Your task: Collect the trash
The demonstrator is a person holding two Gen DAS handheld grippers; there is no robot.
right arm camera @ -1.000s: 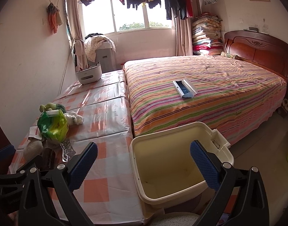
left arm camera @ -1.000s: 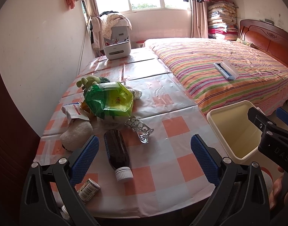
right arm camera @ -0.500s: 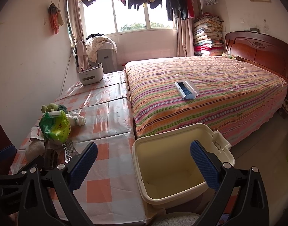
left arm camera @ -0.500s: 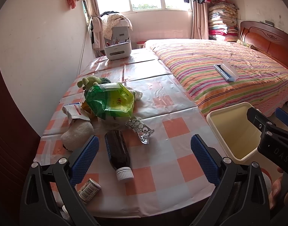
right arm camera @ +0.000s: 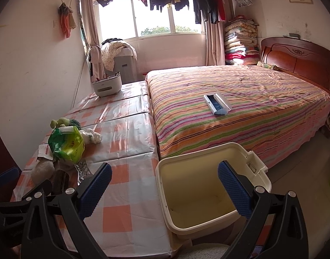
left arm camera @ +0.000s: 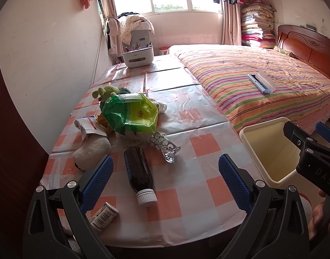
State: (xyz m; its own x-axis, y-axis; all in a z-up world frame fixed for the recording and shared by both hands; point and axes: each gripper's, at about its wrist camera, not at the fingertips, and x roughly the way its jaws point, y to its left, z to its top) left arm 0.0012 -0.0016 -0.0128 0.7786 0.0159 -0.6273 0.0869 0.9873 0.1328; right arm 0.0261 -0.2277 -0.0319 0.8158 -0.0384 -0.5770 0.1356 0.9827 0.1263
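On the checked table [left arm camera: 199, 142] lie a dark bottle [left arm camera: 139, 170] with a white cap, a crumpled foil wrapper [left arm camera: 165, 145], a green plastic bag [left arm camera: 130, 114], a small paper packet [left arm camera: 88, 126] and a little labelled can [left arm camera: 103, 214] at the near edge. My left gripper [left arm camera: 165, 179] hovers open above the near edge, with the bottle between its fingers' lines. My right gripper [right arm camera: 165, 187] is open above the rim of the cream bin [right arm camera: 208, 192], which stands beside the table. The bin [left arm camera: 270, 149] looks empty.
Plush toys [left arm camera: 93, 149] and a green soft toy [left arm camera: 106, 91] lie by the bag. A white organiser box [left arm camera: 137, 56] stands at the table's far end. The striped bed [right arm camera: 240, 105] with a blue and white case [right arm camera: 216, 103] runs along the right. The wall borders the table's left.
Both views have shifted slightly, with the scene sitting a little lower in frame. Nothing on the table has moved and both grippers stay open.
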